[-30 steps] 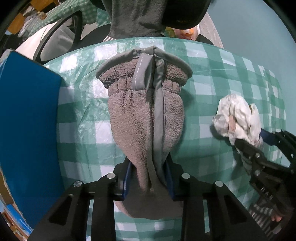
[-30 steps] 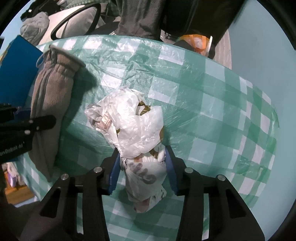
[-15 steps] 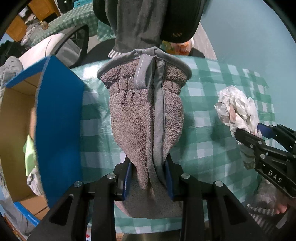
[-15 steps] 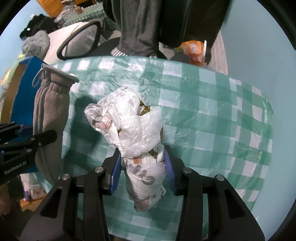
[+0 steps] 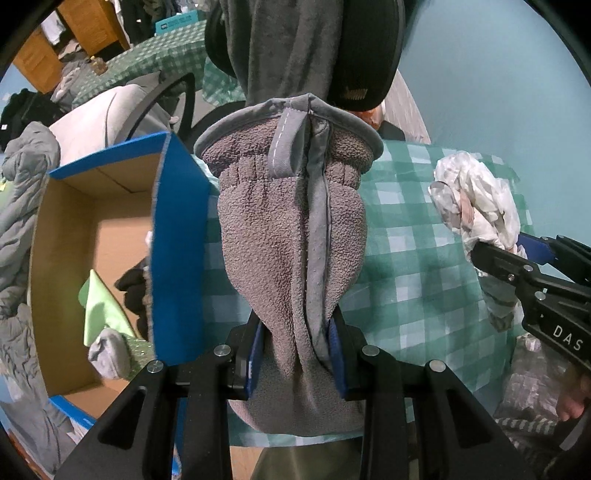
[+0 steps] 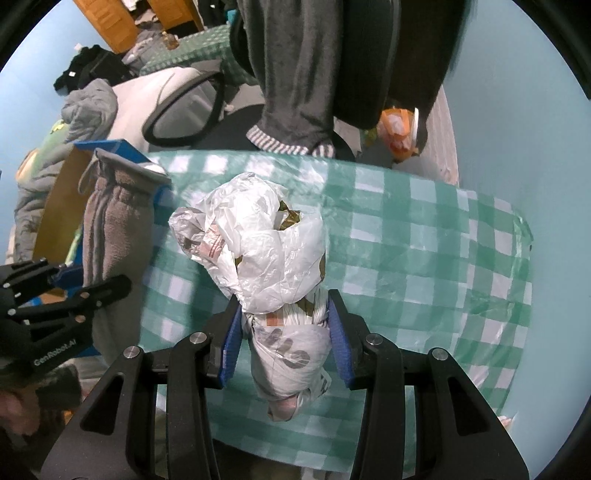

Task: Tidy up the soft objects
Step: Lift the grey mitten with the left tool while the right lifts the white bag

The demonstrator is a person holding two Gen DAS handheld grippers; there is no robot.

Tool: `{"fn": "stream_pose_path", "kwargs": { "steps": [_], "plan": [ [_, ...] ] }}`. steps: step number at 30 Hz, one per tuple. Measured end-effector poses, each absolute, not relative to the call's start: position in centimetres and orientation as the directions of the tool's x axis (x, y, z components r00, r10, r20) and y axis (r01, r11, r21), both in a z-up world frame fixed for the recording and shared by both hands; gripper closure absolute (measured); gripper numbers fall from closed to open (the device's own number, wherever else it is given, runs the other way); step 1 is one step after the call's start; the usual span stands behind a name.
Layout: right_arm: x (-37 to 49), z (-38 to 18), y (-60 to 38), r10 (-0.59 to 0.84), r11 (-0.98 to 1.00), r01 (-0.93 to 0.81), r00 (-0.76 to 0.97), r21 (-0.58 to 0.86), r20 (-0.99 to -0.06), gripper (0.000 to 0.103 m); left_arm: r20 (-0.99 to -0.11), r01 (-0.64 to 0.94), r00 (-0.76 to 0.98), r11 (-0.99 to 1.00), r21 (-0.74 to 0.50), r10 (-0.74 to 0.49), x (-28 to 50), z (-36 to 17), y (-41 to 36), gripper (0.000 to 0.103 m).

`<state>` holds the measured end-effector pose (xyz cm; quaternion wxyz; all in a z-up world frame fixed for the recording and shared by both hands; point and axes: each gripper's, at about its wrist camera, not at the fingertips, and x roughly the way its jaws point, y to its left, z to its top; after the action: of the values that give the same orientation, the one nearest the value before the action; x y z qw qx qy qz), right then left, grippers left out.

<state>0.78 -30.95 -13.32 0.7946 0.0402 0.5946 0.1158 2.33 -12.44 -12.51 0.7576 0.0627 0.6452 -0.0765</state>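
Grey fleece mitten (image 5: pixel 291 236) clamped in my left gripper (image 5: pixel 297 350), blue pads (image 5: pixel 255 354) pressing both sides near its lower end, cuff and hanging loop pointing away from me, mitten hanging off the table. Crumpled white plastic bag (image 6: pixel 266 251) pinched in my right gripper (image 6: pixel 284 339), pads squeezing the knotted narrow part, the bulky part bulging out past the fingertips; bit of brown showing inside the bag. Both items held above the green-and-white checked tablecloth (image 6: pixel 424 236), not resting on it. In the left wrist view, bag (image 5: pixel 476 199) and right gripper (image 5: pixel 517 262) sit off to the right side; in the right wrist view, mitten (image 6: pixel 114 229) and left gripper (image 6: pixel 62 291) are at the left. Left of the table edge, an open blue cardboard box (image 5: pixel 177 229) with a green cloth (image 5: pixel 99 310), something dark and something grey inside. Farther back, an office chair (image 6: pixel 192 99) with grey garment (image 6: pixel 291 66) draped, cluttered room behind, wooden furniture (image 5: pixel 81 33) at the top left.
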Motion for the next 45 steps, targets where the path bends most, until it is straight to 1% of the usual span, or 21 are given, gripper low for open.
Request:
{"fn": "stream_pose_path", "kwargs": {
  "steps": [18,31,45],
  "plan": [
    [1.3,-9.0,-25.3,0.284,0.95,-0.217,0.309,0.224,-0.907,0.061,-0.971,0.132,0.238,0.991,0.003,-0.029,0.6,-7.2,-7.1,0.072],
    [2.3,-7.1,-19.6,0.33,0.924,-0.302,0.319,0.235,-0.888,0.061,-0.963,0.053,0.268,0.999,-0.002,-0.016,0.3,-5.5,-1.9,0.072],
    [4.4,-6.3,-13.0,0.363,0.891,-0.392,0.314,0.229,-0.877,0.061,-0.958,-0.028,0.284,0.999,0.022,0.029,0.8,-5.3,4.0,0.071]
  ]
}}
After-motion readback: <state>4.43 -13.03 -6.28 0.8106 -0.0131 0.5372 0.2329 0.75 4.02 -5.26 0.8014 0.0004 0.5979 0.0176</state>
